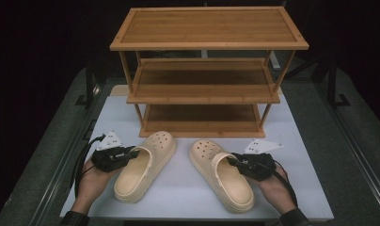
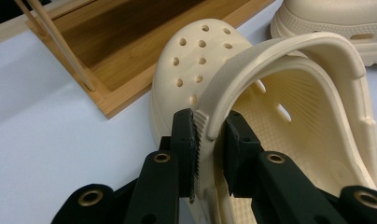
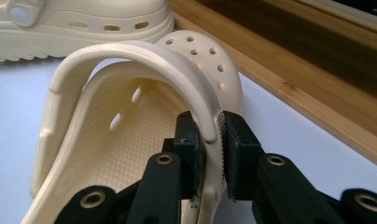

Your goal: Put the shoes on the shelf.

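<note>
Clogs, a cream pair, lie side by side on the white table (image 1: pixel 193 200) in front of the wooden rack (image 1: pixel 204 70). Left gripper (image 2: pixel 210 140) is clamped on the outer rim of the left clog (image 1: pixel 146 165), at its heel strap. Right gripper (image 3: pixel 209 140) pinches the right clog (image 1: pixel 221 174) the same way.
</note>
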A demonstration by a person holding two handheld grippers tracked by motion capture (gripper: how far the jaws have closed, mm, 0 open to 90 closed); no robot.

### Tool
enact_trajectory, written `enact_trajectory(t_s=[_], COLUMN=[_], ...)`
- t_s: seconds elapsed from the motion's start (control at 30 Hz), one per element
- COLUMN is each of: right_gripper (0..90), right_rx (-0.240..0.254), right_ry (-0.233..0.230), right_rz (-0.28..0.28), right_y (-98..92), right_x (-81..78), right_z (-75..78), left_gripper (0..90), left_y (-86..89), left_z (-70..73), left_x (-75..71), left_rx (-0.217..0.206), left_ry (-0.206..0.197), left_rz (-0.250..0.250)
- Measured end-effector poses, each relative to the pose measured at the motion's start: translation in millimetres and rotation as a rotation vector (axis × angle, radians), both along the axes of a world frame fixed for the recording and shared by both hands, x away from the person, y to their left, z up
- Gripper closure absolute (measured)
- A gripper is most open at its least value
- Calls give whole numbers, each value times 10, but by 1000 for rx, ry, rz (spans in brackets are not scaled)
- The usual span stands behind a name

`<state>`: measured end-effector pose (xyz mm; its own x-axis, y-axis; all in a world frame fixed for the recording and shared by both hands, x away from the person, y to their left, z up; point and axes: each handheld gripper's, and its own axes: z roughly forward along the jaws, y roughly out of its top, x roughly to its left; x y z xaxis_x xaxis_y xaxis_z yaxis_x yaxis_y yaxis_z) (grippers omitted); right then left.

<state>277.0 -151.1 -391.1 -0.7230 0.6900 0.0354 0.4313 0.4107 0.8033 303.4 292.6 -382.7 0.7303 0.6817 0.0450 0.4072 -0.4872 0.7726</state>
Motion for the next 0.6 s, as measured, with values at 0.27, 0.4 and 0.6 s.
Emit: enact_trajectory(t_s=[0.27,0.4,0.6], right_gripper=[770,770,770], right_rx=[19,31,38], right_ry=[-24,-36,-45], right_rz=[-50,-64,-82], right_y=[-135,-173,-186], right_x=[77,184,365], right_z=[97,158,206], left_gripper=[762,763,763], left_y=[-153,-266,-377], left_z=[85,115,158], left_x=[14,81,210], left_rx=[-21,-26,-49], left_ry=[-11,-15,-25], left_rz=[-6,-13,-5])
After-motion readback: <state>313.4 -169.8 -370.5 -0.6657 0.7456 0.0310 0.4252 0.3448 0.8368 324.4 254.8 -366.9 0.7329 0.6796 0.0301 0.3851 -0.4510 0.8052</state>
